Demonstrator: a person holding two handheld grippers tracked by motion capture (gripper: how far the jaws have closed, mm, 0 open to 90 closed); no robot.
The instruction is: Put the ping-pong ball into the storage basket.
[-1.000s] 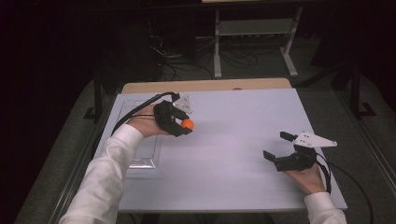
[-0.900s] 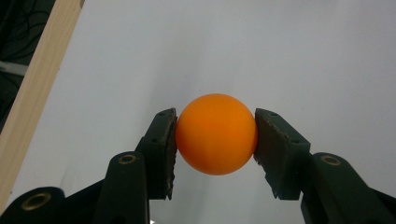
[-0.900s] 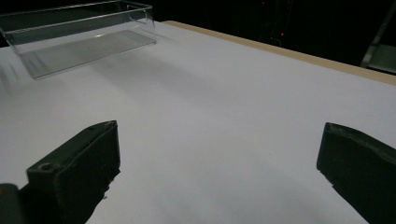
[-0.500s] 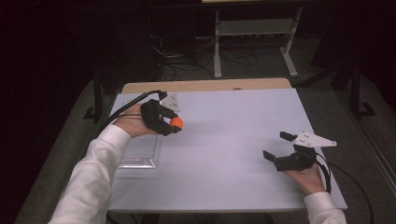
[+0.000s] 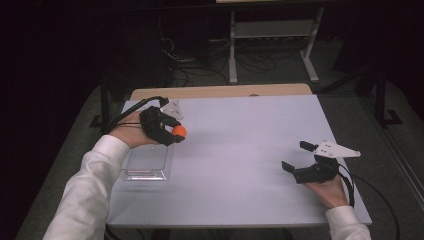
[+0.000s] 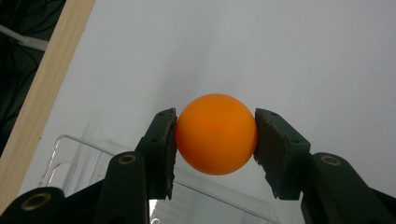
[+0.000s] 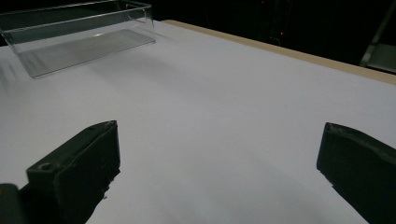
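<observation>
An orange ball [image 6: 216, 134] is pinched between the two black jaws of my left gripper [image 6: 215, 135], which is shut on it. In the high view that gripper [image 5: 175, 134] hovers at the table's left, just above the far edge of a clear plastic tray [image 5: 148, 162], with the orange ball [image 5: 179, 131] at its tip. My right gripper [image 5: 295, 156] rests low at the table's right, its jaws wide open and nothing between them. In the right gripper view the right gripper [image 7: 219, 158] faces the clear tray [image 7: 74, 35] across the bare white tabletop.
The white tabletop [image 5: 240, 150] has a wooden strip [image 5: 220, 91] along its far edge. A metal shelf frame [image 5: 272, 35] and cables stand on the dark floor behind the table. Cables trail from both grippers.
My left gripper has carried the orange ball leftward and a little up, from the table's middle-left to above the tray's far edge. The right gripper has stayed put.
</observation>
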